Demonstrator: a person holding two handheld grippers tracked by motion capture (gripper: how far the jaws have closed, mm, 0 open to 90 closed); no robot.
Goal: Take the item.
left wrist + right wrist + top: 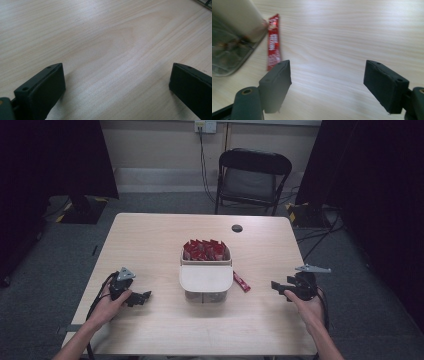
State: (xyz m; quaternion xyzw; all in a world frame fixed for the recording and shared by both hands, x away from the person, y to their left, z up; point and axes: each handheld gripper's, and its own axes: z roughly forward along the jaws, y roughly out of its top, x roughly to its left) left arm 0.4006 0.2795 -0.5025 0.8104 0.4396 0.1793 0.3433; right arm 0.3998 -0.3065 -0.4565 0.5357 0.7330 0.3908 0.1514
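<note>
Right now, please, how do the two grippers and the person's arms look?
Both the left gripper and the right gripper are black, with blocky rectangular jaws showing small screw holes. Each carries a grey three-cornered plate on top and trails a black cable. The forearms appear bare; no sleeve is visible.

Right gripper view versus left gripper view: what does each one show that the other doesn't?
Right gripper view alone: a red sachet flat on the table, beside the clear container's base, ahead of the right tool. Left gripper view alone: a dark strip past the table's edge. Both share bare wood tabletop between wide-open black jaws; the left tool holds nothing.
</note>
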